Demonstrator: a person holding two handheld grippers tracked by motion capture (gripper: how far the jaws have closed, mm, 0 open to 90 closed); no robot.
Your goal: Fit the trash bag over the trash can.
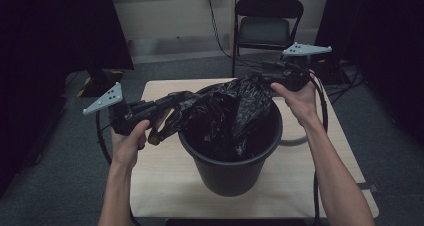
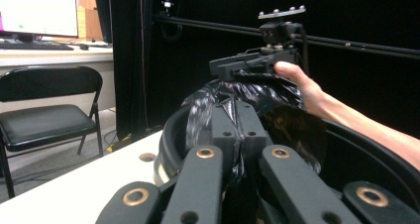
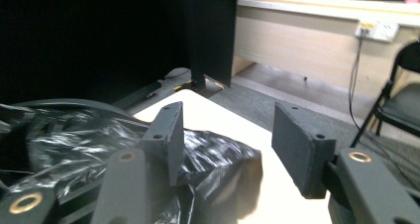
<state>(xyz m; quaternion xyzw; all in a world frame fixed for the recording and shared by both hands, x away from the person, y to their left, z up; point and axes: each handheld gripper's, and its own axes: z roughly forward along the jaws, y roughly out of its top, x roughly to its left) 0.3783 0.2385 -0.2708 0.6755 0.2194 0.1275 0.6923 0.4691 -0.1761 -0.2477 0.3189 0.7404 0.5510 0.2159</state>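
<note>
A black bin (image 1: 230,171) stands on a light wooden table (image 1: 160,186). A crumpled black plastic bag (image 1: 220,116) hangs in its mouth and spills over the left rim. My left gripper (image 1: 172,102) is left of the bin, shut on the bag's edge. In the left gripper view the jaws (image 2: 234,120) pinch the glossy film above the bin's rim (image 2: 171,135). My right gripper (image 1: 260,78) is at the far right rim, over the bag's top. Its jaws (image 3: 228,130) stand open; the bag (image 3: 74,144) lies beside and under the left pad, not pressed.
A black folding chair (image 1: 265,26) stands behind the table, near a wall socket. Dark curtains hang on both sides. A cable (image 1: 295,138) loops on the table to the right of the bin. The near part of the tabletop is bare.
</note>
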